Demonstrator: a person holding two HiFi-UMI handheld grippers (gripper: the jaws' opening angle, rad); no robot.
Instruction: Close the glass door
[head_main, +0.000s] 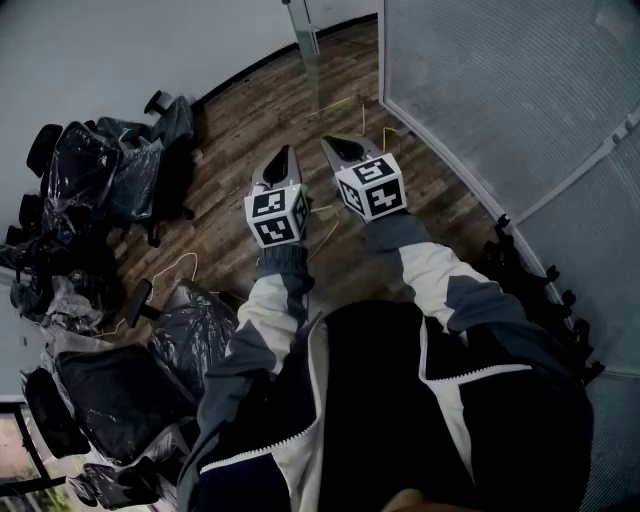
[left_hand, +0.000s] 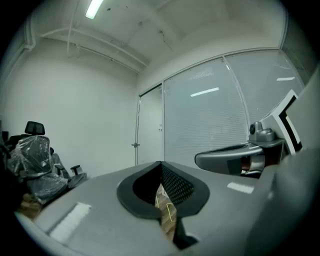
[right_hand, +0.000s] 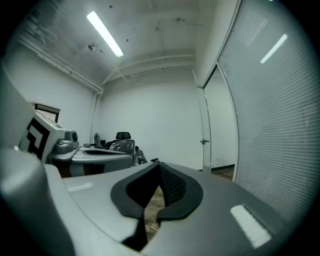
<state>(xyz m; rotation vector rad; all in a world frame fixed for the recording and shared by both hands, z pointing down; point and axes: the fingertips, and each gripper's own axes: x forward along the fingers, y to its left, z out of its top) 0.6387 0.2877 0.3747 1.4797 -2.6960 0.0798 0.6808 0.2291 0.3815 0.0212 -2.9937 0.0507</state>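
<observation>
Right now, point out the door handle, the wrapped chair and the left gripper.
door handle (right_hand: 204, 141): right gripper view, on its lever.
wrapped chair (left_hand: 32, 151): left gripper view, on the covered backrest.
left gripper (head_main: 289, 154): head view, at its jaws' tips.

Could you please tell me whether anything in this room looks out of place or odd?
Mainly the office chairs at the head view's left: they are bunched together along the wall and wrapped in crinkled plastic covers, like furniture in storage rather than in use. Nothing looks spilled or broken.
</observation>
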